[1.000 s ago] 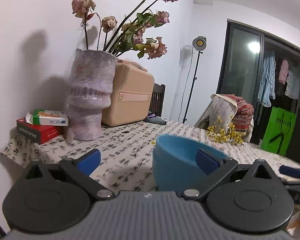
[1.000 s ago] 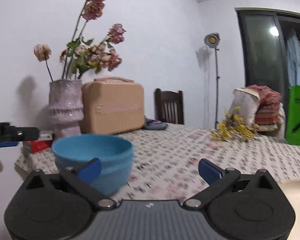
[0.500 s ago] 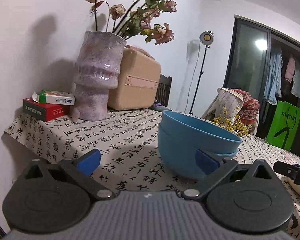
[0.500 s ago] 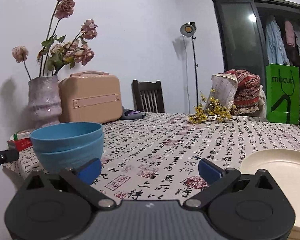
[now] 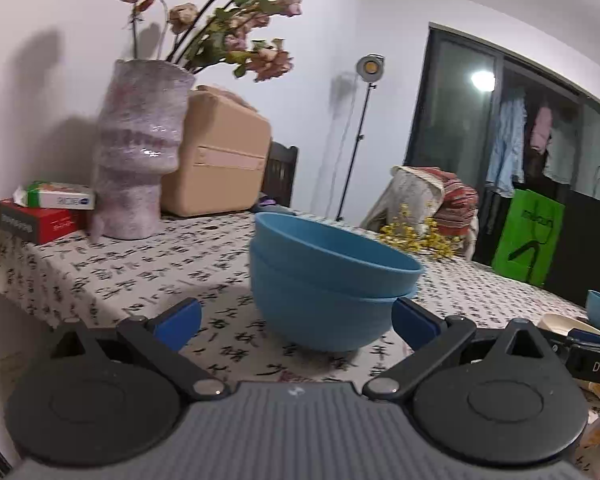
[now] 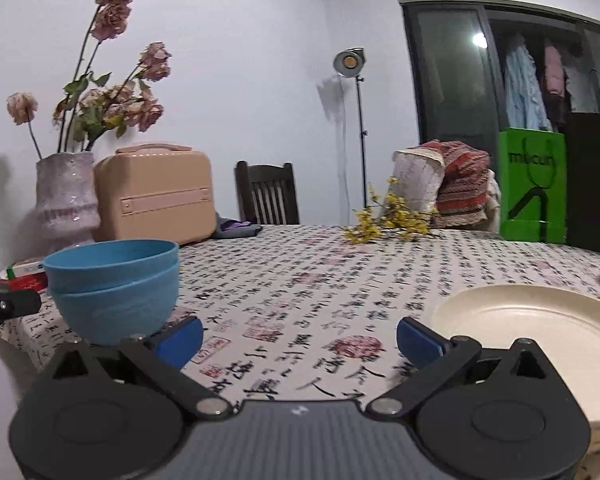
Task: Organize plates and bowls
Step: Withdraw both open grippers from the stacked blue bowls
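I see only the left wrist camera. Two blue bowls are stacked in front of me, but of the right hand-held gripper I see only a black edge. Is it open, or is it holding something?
Observer: The right hand-held gripper is open, and nothing sits between its fingers.
Operator: Is the cream plate inside its fingers?
Observer: No. The cream plate lies ahead of its right finger and off to the right, outside the gap.
Operator: Is anything lying on that plate?
Observer: No, the part of its top that shows is bare.
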Motion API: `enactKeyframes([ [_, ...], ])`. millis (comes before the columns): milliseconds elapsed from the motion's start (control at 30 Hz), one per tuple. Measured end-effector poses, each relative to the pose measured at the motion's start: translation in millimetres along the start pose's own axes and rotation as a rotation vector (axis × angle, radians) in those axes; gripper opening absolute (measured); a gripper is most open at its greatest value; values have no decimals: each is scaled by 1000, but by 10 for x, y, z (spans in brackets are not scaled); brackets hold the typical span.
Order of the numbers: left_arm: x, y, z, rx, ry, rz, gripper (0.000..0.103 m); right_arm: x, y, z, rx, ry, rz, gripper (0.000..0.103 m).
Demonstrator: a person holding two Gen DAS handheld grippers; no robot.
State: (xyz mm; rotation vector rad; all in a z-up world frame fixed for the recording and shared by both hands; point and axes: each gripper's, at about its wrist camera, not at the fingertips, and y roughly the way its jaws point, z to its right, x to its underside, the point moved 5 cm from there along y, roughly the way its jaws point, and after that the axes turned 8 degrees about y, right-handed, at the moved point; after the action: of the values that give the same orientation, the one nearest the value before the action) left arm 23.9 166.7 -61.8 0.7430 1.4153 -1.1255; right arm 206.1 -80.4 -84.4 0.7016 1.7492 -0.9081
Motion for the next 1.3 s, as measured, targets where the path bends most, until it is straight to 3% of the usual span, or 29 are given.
enactKeyframes([
  [667,21,82,338,154,31,-4,103,45,-386,210,124,16,19,103],
  [1033,145,195,882,320,103,-31,103,100,-578,543,227,62,30,103],
  [1300,109,227,1187,395,137,-12,103,86,-771,770,290,82,68,103],
])
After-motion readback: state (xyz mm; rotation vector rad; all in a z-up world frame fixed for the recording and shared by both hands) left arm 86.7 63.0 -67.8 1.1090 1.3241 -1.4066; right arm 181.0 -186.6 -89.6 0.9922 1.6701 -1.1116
